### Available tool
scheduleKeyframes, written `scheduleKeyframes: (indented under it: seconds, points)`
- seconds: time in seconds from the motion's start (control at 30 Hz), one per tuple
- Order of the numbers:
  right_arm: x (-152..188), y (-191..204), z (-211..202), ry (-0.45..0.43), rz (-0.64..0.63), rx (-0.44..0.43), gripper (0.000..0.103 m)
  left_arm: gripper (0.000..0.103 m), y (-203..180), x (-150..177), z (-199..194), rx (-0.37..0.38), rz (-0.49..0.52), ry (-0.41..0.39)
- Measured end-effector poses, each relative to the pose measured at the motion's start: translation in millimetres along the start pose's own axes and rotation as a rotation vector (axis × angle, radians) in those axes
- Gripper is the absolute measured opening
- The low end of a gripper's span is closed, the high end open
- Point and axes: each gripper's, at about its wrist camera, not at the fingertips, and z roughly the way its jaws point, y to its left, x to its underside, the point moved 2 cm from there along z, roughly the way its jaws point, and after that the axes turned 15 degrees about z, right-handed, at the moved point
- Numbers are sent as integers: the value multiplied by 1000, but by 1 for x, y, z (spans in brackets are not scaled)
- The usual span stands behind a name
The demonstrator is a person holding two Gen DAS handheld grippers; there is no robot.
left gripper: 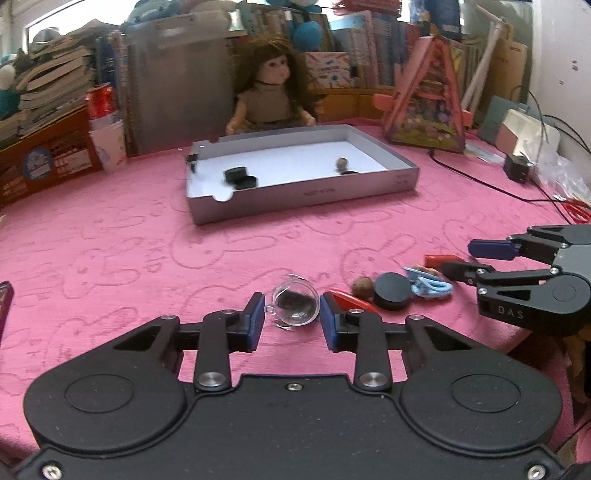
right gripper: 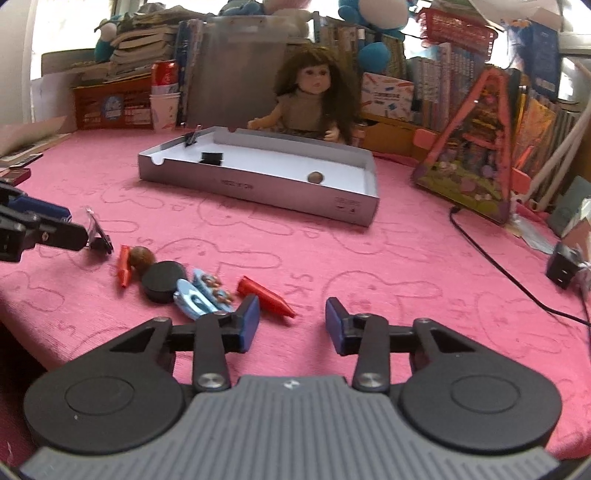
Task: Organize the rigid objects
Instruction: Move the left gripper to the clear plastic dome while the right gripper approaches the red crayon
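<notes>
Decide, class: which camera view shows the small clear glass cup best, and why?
The left wrist view. The clear glass cup lies there on its side, centred between the left gripper fingers. The right wrist view shows the cup only edge-on at the far left, half hidden by those fingers.

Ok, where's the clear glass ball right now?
In the left wrist view the clear glass ball sits on the pink tablecloth between the left gripper pads, just left of a red clip and the walnut.

Home playroom: doll (left gripper: 271, 92), stacked books (left gripper: 48, 88), plush toys (right gripper: 373, 22).
</notes>
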Motion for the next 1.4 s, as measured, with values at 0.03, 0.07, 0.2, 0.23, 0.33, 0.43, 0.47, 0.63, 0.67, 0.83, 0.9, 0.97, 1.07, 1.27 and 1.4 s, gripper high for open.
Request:
scheduleKeyframes:
  seconds: [0.03, 0.07, 0.2, 0.23, 0.33, 0.43, 0.47, 0.63, 0.67, 0.83, 0.9, 0.97, 1.07, 1.27, 1.4]
  points:
    - [0, 1, 1, -3, -8, 5, 46, 30, 2, 1, 0, -5, -6, 1]
    - [-1, 1, 1, -5, -11, 13, 46, 30, 5, 1, 0, -11, -12, 3]
    - [-5, -9, 4, -9, 13, 72, 48, 30, 11, 5, 2, -23, -32, 12]
    - [-6, -13, 4, -9, 26, 91, 48, 30, 14, 5, 2, -27, -37, 12]
    - [-9, -20, 2, -4, 79, 111, 48, 30, 19, 7, 2, -48, -49, 11]
    - [-9, -22, 0, 11, 133, 65, 48, 30, 26, 8, 4, -69, -68, 16]
    - [-9, -20, -1, 15, 144, 48, 48, 30, 28, 9, 4, -74, -76, 19]
    - [-6, -7, -3, 11, 149, 2, 54, 30, 34, 15, 8, -94, -85, 35]
    - [-6, -5, -3, 12, 148, -4, 54, 30, 34, 17, 8, -95, -87, 39]
    - [-8, 3, 2, 9, 148, -1, 56, 31, 34, 23, 13, -99, -103, 56]
    - [-10, 4, 4, 8, 154, 3, 58, 31, 34, 24, 15, -98, -111, 60]
    - [-11, 4, 6, 10, 167, -3, 62, 31, 34, 24, 16, -102, -114, 59]
    - [-11, 6, 7, 5, 182, -7, 65, 31, 34, 25, 19, -100, -126, 63]
    - [-11, 10, 12, -16, 183, 24, 66, 35, 32, 27, 22, -112, -119, 59]
    - [-8, 11, 13, -40, 164, 72, 74, 38, 33, 29, 23, -118, -123, 56]
